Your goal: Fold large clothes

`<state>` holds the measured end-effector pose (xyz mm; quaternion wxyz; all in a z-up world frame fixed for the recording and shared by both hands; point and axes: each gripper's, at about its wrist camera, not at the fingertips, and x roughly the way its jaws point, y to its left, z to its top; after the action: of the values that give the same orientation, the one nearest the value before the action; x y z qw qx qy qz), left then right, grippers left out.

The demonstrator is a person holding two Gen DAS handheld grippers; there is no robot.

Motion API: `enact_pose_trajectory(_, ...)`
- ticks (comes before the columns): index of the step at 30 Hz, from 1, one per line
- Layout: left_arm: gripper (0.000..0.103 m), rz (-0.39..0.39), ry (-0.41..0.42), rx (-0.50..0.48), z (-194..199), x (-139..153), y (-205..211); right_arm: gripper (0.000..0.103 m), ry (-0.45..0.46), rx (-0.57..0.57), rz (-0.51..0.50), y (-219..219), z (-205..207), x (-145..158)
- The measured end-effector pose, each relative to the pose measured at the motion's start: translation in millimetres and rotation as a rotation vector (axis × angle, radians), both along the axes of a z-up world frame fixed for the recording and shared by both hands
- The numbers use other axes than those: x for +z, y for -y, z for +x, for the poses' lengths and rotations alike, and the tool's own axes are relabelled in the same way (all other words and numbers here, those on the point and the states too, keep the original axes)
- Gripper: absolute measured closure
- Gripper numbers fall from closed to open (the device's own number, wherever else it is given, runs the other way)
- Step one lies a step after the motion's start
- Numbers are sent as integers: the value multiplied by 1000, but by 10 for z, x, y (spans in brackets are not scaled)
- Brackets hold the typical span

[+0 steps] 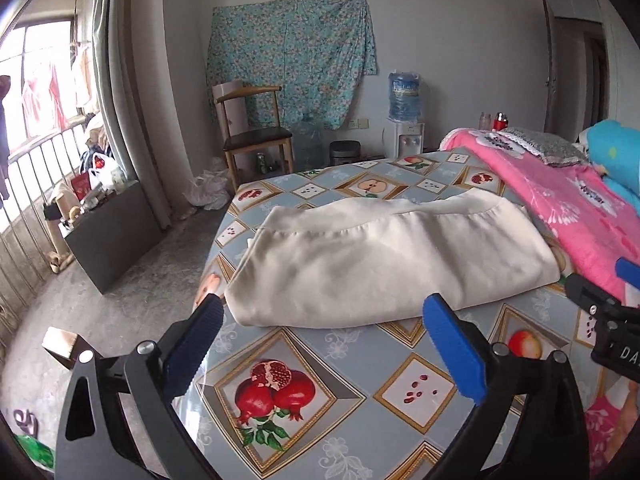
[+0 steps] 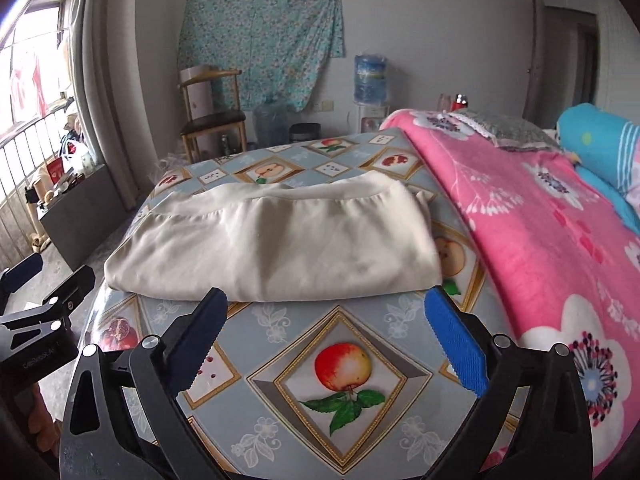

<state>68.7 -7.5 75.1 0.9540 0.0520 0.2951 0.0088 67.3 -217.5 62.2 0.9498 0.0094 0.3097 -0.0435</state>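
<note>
1. A cream garment (image 1: 384, 264) lies folded into a broad flat bundle on the fruit-print cloth (image 1: 344, 392) that covers the bed, across the middle of the cloth's width, its seamed band along the far side.
2. The garment's near edge runs roughly parallel to the near edge of the bed, with a strip of bare fruit-print cloth between them.
3. A pink floral blanket (image 2: 552, 232) covers the bed's right side; the garment's right end lies near its edge, and whether they touch cannot be told.
4. The left tongs (image 1: 324, 316) hover over the near left part of the bed with the blue fingers (image 1: 452, 352) spread wide apart, holding nothing; their tips sit just short of the garment's near edge.
5. The right tongs (image 2: 326, 308) are likewise wide open and empty, hovering over the near edge of the bed with the tips at the garment's near edge.
6. In each wrist view the other tongs show at the frame's side.
7. Beyond the bed's far edge stand a wooden chair (image 1: 256, 136) and a water dispenser (image 1: 406, 120) against the wall.
</note>
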Motion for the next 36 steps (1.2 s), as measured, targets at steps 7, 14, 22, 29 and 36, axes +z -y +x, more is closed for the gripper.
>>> enact_pose_trajectory(7,5,51,-38,-34,64,-41,122,7,-15,-33,-59,-19,7,11)
enact_pose_trajectory(14,5,6,-115,-46,179,-114,248,7,-41,-58,-88,-20,66,-60)
enact_pose_trajectory(22,5,6,-181,-29,307,-227,299,7,-106,-59,-39,29,175,-193)
enact_pose_trajectory(29,5,-33,-220,19,394,-254,199,7,-126,-41,-29,-12,211,-230)
enact_pose_trajectory(36,5,-65,-262,62,438,-299,114,7,-141,-35,-33,-37,225,-239)
